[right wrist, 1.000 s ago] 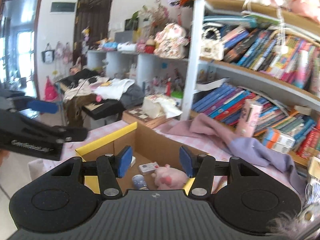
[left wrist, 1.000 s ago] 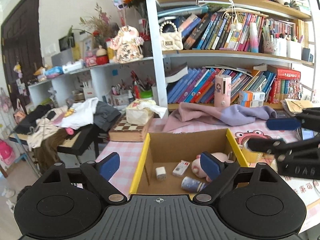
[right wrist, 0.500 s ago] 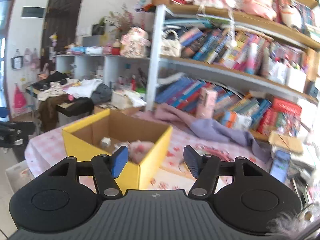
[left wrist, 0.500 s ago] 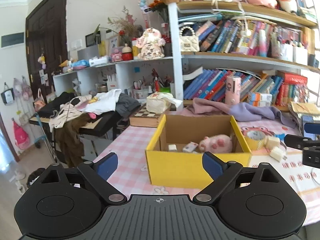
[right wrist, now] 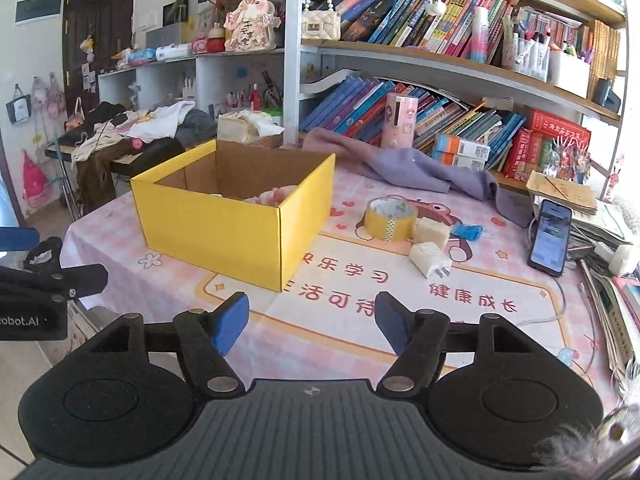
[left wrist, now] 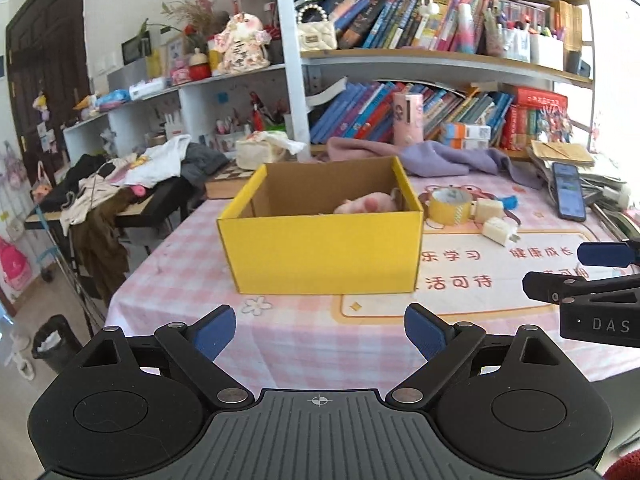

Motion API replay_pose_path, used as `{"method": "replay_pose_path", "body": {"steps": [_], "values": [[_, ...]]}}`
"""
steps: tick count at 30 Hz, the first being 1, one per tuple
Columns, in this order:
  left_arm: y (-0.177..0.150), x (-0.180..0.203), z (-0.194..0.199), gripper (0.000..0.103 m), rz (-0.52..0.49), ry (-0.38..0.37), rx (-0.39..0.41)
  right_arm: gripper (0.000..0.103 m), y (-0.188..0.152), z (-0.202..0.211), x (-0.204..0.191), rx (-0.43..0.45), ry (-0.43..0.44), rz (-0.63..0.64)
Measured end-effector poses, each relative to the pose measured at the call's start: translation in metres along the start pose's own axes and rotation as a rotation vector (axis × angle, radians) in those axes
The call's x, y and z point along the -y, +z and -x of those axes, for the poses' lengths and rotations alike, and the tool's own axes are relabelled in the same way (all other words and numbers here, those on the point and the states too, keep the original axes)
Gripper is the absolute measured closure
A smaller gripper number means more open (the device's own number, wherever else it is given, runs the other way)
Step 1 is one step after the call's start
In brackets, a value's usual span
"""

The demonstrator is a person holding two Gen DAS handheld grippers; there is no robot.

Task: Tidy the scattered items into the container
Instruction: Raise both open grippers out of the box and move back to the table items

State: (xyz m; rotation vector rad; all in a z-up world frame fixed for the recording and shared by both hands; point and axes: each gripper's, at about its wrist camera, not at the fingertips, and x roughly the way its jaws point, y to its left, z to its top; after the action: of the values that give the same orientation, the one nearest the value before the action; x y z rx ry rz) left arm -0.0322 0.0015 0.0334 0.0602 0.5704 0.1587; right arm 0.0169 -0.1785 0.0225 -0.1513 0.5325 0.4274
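**Four items left outside the box, both grippers empty**

Two grippers hang over the near edge of the table, short of the yellow box (right wrist: pixel 236 216). The left gripper (left wrist: pixel 320 332) is spread wide with nothing between its pads. The right gripper (right wrist: pixel 310 322) has just been opening, and its gap is bare too, so each tool is released and free for a new pick.

Inside the box a pink plush (left wrist: pixel 370 203) shows above the wall; whatever else lies in there is hidden from this angle. Still out on the table, to the right of the box, sit a tape roll (right wrist: pixel 388 219), a pale block (right wrist: pixel 432 232) touching it, a white charger (right wrist: pixel 430 260) just in front of that, and a small blue scrap (right wrist: pixel 468 231) beside the block. A phone (right wrist: pixel 550 236) lies farther right, on a cable; whether it counts as clutter is unclear.

By my reading this is the gap between drops: one delivery looks finished and the next pick has not begun. The charger is nearest the right gripper and stands clear enough of its neighbours to take first. That calls for swinging right and forward, straddling its short sides, and closing firmly, since its smooth casing may slip. The tape roll would need a wider spread, or a pinch on one wall of the ring
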Motion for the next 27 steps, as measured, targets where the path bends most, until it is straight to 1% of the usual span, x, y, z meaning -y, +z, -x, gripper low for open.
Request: {"method": "replay_pose_path", "body": {"steps": [7,10,12,15,19,24,27], "values": [[-0.002,0.011,0.004,0.009,-0.011,-0.016,0.000,0.034,-0.007,0.012,0.008,0.022,-0.019,0.028],[0.000,0.015,0.003,0.009,-0.026,-0.025,0.003,0.032,-0.006,0.015,0.015,0.042,-0.043,0.050],[0.002,0.018,0.001,0.009,-0.038,-0.032,0.002,0.031,-0.006,0.017,0.021,0.048,-0.053,0.038],[0.003,0.024,-0.001,0.009,-0.057,-0.043,-0.009,0.029,-0.006,0.017,0.030,0.040,-0.060,0.008],[0.006,0.035,-0.006,0.009,-0.067,-0.065,-0.023,0.021,-0.007,0.017,0.038,0.036,-0.069,-0.008],[0.009,0.045,-0.015,0.009,-0.075,-0.092,-0.034,0.019,-0.010,0.017,0.045,0.023,-0.077,-0.002],[0.010,0.054,-0.020,0.009,-0.085,-0.118,-0.040,0.018,-0.013,0.018,0.050,0.021,-0.109,0.008]]}}
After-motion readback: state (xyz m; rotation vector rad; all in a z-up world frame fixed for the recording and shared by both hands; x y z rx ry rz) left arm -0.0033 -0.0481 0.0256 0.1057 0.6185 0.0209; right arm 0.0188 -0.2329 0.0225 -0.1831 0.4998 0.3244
